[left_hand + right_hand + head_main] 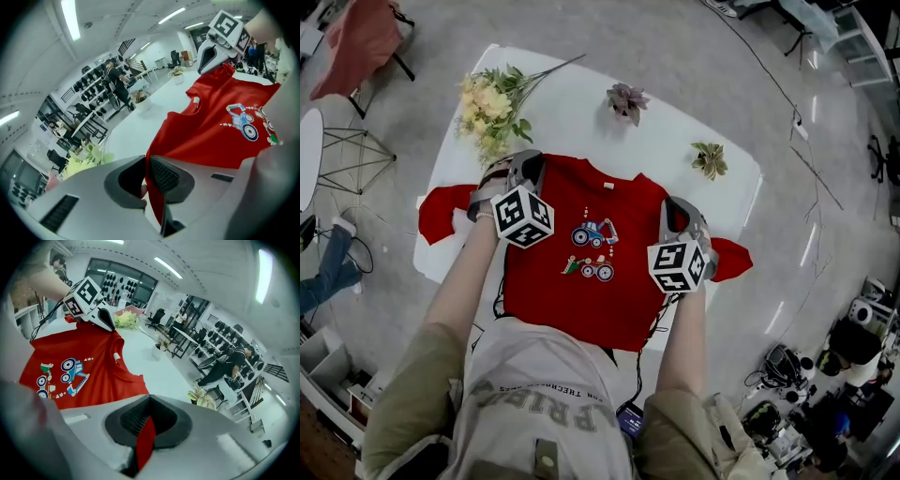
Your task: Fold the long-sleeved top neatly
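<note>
**Q:** Where does the garment lie?

**A:** The red long-sleeved top [581, 295] lies front-up on the white table [703, 141]. Its collar points away from the person and its sleeves are spread to either side.

**Q:** What state are the grippers in?

**A:** The left gripper [525, 169] has its fingers [165, 174] clamped on cloth at one shoulder. The right gripper [680, 214] is closed on a fold at the other shoulder.

**Q:** How is this step done well?

**A:** The shoulders probably go toward the hem next. Move both grips together, level, with the cloth taut between them, so the tractor print [592, 248] folds without creases. The bouquet [492, 108] stands near the left shoulder, so keep clear of it.
</note>
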Demonstrator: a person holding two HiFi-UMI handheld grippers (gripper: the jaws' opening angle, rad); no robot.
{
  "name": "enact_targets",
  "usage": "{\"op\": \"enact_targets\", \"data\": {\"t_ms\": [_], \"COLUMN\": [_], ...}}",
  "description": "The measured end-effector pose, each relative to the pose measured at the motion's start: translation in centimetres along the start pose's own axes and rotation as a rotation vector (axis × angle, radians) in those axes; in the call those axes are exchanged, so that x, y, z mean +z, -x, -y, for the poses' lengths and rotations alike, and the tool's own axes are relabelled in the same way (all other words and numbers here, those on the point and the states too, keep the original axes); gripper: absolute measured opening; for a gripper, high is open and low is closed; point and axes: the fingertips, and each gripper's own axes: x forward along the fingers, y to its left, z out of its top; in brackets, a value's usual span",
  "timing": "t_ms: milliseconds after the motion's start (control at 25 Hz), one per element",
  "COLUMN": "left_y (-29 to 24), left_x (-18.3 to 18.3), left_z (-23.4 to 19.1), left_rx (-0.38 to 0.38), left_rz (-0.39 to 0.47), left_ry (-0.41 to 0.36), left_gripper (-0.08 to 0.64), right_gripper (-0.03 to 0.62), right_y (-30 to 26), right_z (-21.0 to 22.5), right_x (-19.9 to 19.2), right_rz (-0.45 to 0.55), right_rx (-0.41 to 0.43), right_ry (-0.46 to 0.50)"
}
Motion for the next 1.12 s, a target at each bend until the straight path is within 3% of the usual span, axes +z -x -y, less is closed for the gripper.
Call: {"op": "enact_targets", "data": {"t_ms": [120, 240, 440, 560, 720, 880, 1120], "left_y": [-1.5, -1.3, 3.1, 6.9, 11.0, 12.8, 14.1], "left_x": [-1.2, -1.1, -0.5, -0.4, 0.6, 2.5, 10.4], "left_z": [0.1, -0.5, -1.7, -1.2, 3.2, 10.9, 22.6], "left_rx": [0.017, 0.055, 0.089, 0.090, 0.004, -0.117, -0.331], "left_rz": [-0.065, -0.062, 0.014, 0.042, 0.070, 0.065, 0.145], "left_ry": [0.019, 0.063, 0.223, 0.326, 0.438, 0.463, 0.498], "left_gripper": [0.077, 0.156, 0.280, 0.291, 0.293, 0.292, 0.291], "right_gripper": [0.002, 0.003, 0.250, 0.255, 0.255, 0.255, 0.255], "right_y": [-0.4, 0.1, 3.2, 6.8, 11.6, 14.4, 16.1], "right_z": [0.0, 0.4, -0.4, -0.5, -0.2, 0.8, 1.5], "right_x": [-0.2, 0.4, 1.8, 1.4, -2.6, -9.2, -14.2], "right_rz": [0.009, 0.063, 0.164, 0.216, 0.202, 0.108, 0.058], "right_rx": [-0.011, -0.021, 0.058, 0.052, 0.014, -0.035, -0.035], "right_ry": [-0.036, -0.114, -0.278, -0.345, -0.377, -0.360, -0.248]}}
